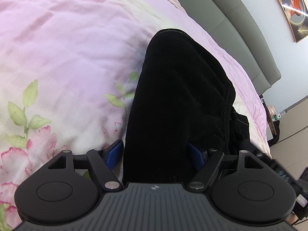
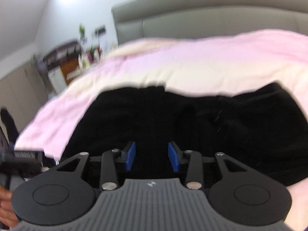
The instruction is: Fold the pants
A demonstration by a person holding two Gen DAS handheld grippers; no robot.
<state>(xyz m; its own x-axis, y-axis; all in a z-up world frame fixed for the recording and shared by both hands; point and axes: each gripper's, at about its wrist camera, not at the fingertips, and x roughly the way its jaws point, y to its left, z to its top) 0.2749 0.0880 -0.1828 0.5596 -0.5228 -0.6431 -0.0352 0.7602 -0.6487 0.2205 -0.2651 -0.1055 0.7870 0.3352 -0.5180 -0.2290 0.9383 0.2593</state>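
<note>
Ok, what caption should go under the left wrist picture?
Left gripper with blue pads straddles soft black pants lying on a pink flowered bedspread.

One pair of black pants [image 1: 173, 100] is counted, spread on one bed covered by one pink floral sheet [image 1: 63, 44], behind which one grey padded headboard [image 1: 236, 30] is seen. Two grippers are counted, the left gripper [image 1: 156, 154] and the right gripper [image 2: 152, 156], and two blue pads are seen on each, one of the left [image 1: 114, 152] and one of the right [image 2: 130, 156] being marked here. One framed picture [image 1: 292, 5] is counted on the wall in the left wrist view, and one potted plant [image 2: 82, 31] is made out in the blurred right wrist view, where the small items on the side furniture cannot be counted.
</note>
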